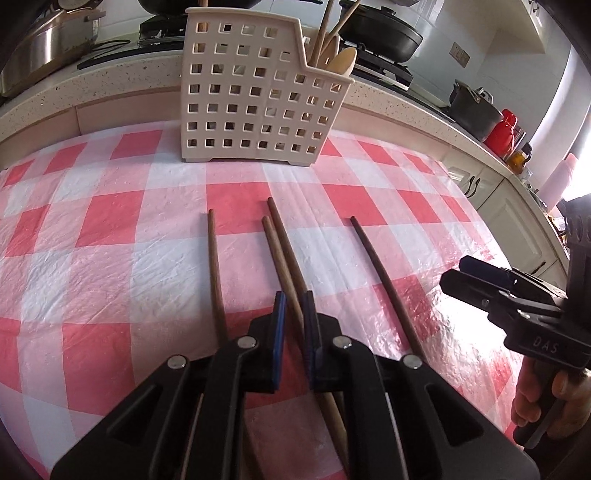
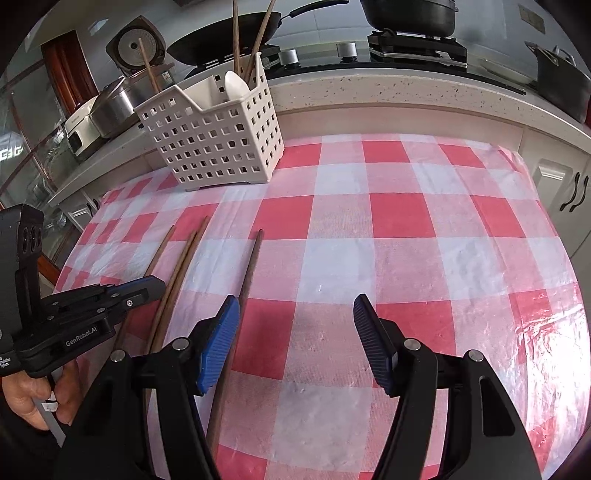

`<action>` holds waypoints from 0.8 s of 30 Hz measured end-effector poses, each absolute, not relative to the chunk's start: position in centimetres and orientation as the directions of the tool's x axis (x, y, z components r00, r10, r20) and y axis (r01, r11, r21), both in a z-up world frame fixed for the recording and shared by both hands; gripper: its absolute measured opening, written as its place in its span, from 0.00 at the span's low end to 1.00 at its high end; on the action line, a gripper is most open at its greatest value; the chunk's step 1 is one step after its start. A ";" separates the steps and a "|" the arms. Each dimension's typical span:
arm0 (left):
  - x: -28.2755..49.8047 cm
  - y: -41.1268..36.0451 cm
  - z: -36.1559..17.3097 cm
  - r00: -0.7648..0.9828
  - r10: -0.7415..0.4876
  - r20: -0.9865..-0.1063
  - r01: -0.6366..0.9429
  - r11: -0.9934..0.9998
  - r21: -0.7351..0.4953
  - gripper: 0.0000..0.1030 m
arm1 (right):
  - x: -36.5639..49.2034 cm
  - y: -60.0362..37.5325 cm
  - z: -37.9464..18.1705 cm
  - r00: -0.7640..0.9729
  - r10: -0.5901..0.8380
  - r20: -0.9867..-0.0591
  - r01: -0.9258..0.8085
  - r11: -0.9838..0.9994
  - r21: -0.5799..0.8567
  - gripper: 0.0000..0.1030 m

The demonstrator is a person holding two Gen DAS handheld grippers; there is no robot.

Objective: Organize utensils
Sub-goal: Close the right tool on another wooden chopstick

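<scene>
Several brown wooden chopsticks (image 1: pixel 214 273) lie on the red-and-white checked tablecloth (image 1: pixel 110 229); they also show in the right wrist view (image 2: pixel 251 266). My left gripper (image 1: pixel 295 306) is shut on the middle pair of chopsticks (image 1: pixel 284 251), low over the cloth. A cream perforated utensil caddy (image 1: pixel 255 92) stands at the back, holding wooden spoons (image 1: pixel 341 61) and chopsticks; it also shows in the right wrist view (image 2: pixel 218 140). My right gripper (image 2: pixel 295 314) is open and empty, just right of the rightmost chopstick.
A speckled counter edge (image 1: pixel 110 81) runs behind the table, with a gas hob and black pans (image 1: pixel 384 33). A steel pot (image 1: pixel 48 40) is at back left; a rice cooker (image 2: pixel 133 44), red container (image 1: pixel 502 129), cabinets (image 2: pixel 569 192) at right.
</scene>
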State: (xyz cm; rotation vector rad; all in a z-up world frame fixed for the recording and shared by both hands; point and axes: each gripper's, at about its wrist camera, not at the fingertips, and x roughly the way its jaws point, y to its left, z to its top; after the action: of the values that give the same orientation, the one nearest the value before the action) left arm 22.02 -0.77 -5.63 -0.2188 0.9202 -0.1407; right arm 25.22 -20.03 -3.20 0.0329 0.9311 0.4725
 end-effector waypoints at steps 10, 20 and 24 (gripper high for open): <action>22.8 -1.5 -6.1 0.585 -0.188 -0.789 0.025 0.977 -0.214 0.10 | 25.1 -20.1 -3.3 0.500 0.409 -0.764 -0.380 0.896 0.231 0.59; 23.1 -2.4 -6.1 0.582 -0.131 -0.803 0.054 0.991 -0.123 0.09 | 24.7 -19.0 -3.3 0.489 0.411 -0.769 -0.403 0.889 0.219 0.59; 22.5 -1.3 -6.1 0.579 -0.131 -0.805 0.038 0.990 -0.135 0.09 | 24.5 -17.7 -3.4 0.474 0.413 -0.778 -0.424 0.881 0.209 0.59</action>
State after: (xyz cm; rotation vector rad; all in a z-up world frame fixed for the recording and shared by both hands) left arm 22.47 -1.34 -6.12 -0.1067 0.9484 -0.0990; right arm 24.46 -17.73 -3.42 -0.0131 0.9475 0.5120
